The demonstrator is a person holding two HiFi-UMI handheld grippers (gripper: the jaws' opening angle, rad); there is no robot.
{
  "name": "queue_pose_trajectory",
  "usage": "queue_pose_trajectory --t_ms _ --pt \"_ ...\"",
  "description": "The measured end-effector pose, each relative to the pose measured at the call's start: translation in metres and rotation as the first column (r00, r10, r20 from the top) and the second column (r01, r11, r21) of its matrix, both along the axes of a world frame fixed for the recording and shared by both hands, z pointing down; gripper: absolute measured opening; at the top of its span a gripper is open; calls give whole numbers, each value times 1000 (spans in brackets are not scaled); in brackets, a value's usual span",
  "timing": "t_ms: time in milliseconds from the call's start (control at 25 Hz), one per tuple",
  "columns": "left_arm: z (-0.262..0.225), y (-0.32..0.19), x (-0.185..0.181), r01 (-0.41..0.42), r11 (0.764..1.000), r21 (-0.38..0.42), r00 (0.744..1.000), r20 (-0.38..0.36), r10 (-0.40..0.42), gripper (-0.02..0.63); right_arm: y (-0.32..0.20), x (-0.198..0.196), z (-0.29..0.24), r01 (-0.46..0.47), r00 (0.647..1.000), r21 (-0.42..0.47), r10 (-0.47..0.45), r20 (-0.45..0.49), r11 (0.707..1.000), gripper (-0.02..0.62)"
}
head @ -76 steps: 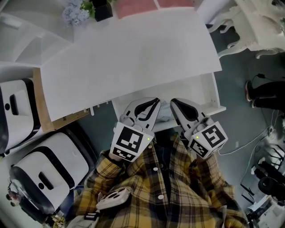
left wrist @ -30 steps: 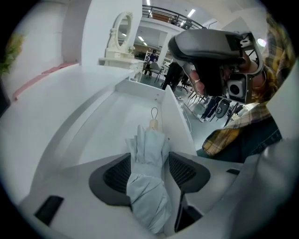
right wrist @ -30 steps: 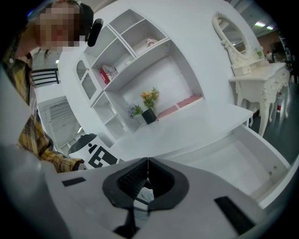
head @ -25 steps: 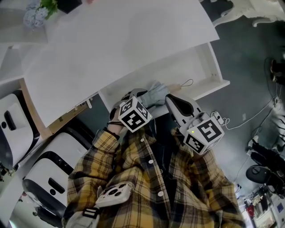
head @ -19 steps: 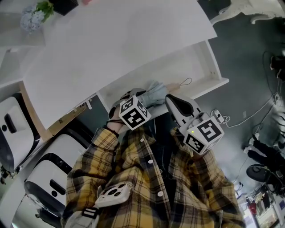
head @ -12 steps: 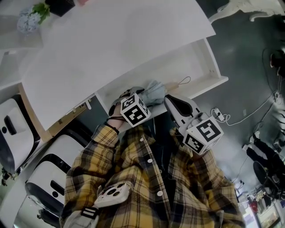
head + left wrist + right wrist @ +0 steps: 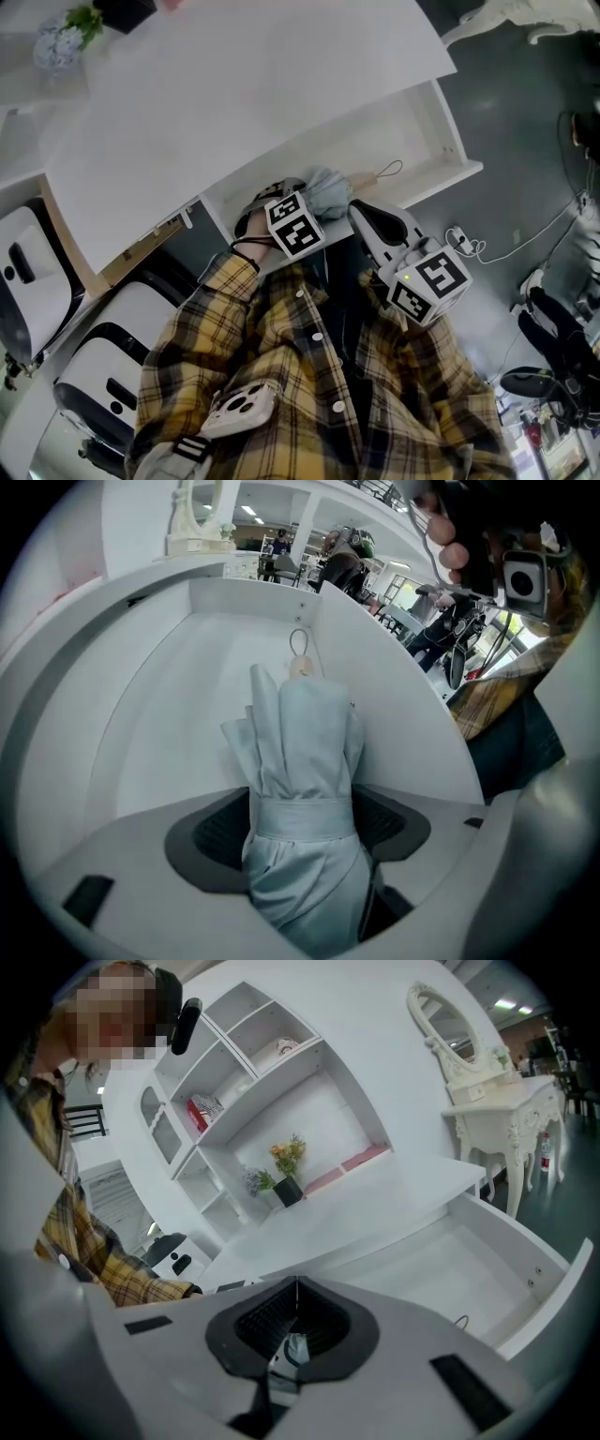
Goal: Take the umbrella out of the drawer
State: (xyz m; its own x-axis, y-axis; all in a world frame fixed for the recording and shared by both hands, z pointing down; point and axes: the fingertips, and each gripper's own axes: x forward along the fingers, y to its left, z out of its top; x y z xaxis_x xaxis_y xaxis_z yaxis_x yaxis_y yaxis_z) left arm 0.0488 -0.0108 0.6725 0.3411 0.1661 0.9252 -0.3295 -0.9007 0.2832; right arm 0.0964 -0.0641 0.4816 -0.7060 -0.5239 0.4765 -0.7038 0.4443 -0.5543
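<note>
- Pale-blue umbrella (image 7: 305, 752) cloth runs off the bottom of my left gripper view, so I can't see that end. The other end, with a cord loop (image 7: 299, 641), points away along the drawer (image 7: 169, 696).
- In the head view the marker cube (image 7: 295, 225) hides my left gripper's (image 7: 300, 832) fingers.
- Its jaws have just been opening and stand wide. The umbrella lies in the open drawer and fills the gap between the pads at its strap (image 7: 300, 817).
- My right gripper (image 7: 295, 1312) has its jaws closed together on nothing, near the drawer's front.
</note>
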Motion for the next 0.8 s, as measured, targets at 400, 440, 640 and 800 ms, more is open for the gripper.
queue_pose_trajectory --t_ms 400,440,640,800 --pt "11 3 1 -41 999 -11 999 33 42 336 -3 -1 3 -2 1000 -6 2 3 1000 17" --pt "12 3 2 -44 999 -12 998 36 45 336 -4 0 4 -3 1000 -7 3 3 1000 17" --pt "14 2 4 -42 999 -3 999 28 42 337 -6 1 6 -10 1000 -10 10 5 1000 17" --pt "13 2 2 -39 999 11 999 24 39 339 -5 -5 5 -10 1000 -10 10 11 1000 18"
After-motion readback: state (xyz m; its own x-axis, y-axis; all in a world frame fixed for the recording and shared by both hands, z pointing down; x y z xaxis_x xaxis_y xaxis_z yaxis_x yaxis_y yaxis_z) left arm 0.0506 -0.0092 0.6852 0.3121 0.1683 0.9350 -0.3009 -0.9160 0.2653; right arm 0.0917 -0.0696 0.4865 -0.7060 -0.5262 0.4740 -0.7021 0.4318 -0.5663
